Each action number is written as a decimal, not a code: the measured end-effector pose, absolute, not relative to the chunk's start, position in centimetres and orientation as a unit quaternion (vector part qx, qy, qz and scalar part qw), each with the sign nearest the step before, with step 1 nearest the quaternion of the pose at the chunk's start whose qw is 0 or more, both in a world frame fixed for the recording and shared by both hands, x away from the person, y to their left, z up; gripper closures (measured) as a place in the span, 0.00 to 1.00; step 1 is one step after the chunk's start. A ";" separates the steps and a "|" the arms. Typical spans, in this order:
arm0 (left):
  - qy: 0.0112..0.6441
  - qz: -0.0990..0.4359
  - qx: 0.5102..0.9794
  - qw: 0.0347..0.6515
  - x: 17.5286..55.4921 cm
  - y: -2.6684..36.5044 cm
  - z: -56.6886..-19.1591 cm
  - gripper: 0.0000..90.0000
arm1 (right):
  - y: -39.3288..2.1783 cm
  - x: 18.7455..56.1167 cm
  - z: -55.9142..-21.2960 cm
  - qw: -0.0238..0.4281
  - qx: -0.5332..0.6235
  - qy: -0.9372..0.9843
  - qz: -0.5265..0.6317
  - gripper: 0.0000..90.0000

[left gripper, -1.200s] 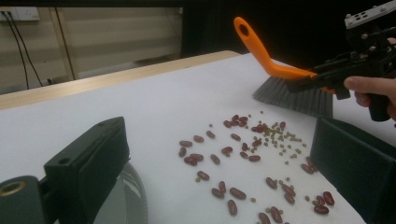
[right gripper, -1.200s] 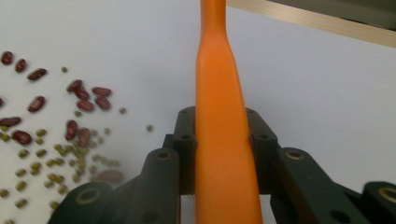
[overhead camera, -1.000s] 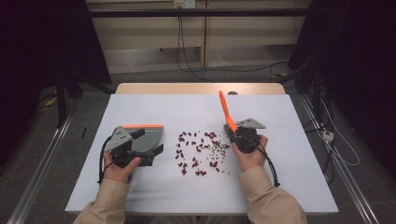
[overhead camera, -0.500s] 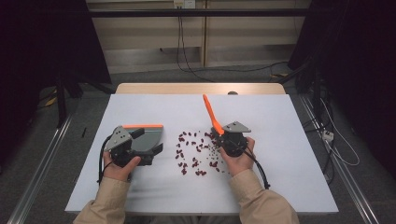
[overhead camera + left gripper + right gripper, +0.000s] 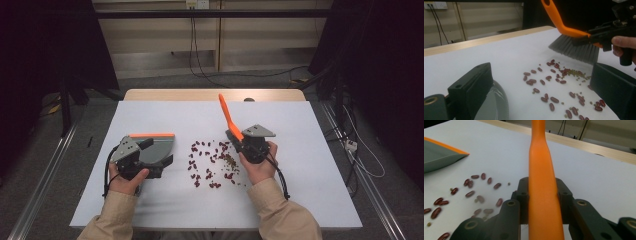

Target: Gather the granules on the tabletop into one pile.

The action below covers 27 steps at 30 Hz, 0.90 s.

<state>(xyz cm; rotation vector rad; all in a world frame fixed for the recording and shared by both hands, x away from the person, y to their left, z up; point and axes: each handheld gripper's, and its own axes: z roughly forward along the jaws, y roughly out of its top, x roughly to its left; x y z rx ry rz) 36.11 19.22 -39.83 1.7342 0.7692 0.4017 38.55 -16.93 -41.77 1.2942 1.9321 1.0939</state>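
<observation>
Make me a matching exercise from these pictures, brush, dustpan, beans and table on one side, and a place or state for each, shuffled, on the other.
Things:
1. brush
2. dustpan
3. beans
4. table

Places or states:
A. scattered between the two grippers
B. clamped in the right gripper, handle pointing up
C. covered in white, bearing everything
D. held by the left gripper, with an orange front edge

Pairs: 1-B, 2-D, 3-A, 4-C

Even overhead light keeps the surface [image 5: 165, 120] bright and shadows faint; the room at 9 and 3 o'clock is dark. Beans [image 5: 480, 199] near the jaws blur.
</observation>
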 end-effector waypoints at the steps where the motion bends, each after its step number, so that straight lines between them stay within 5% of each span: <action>1: 0.329 0.171 0.737 0.565 36.1 19.3 -39.9 0.05 | -17.3 38.9 -41.7 0.281 0.482 0.721 0.410 0.79; 12: 0.335 0.173 0.736 0.562 36.0 19.8 -40.0 0.05 | -18.8 43.9 -43.1 0.261 0.435 0.763 0.401 0.79; 22: 0.341 0.173 0.736 0.559 35.9 20.1 -40.2 0.05 | -16.8 47.6 -43.6 0.275 0.360 0.795 0.402 0.79; 27: 0.343 0.175 0.734 0.559 35.9 20.3 -40.3 0.05 | -15.8 47.6 -44.2 0.249 0.338 0.815 0.400 0.79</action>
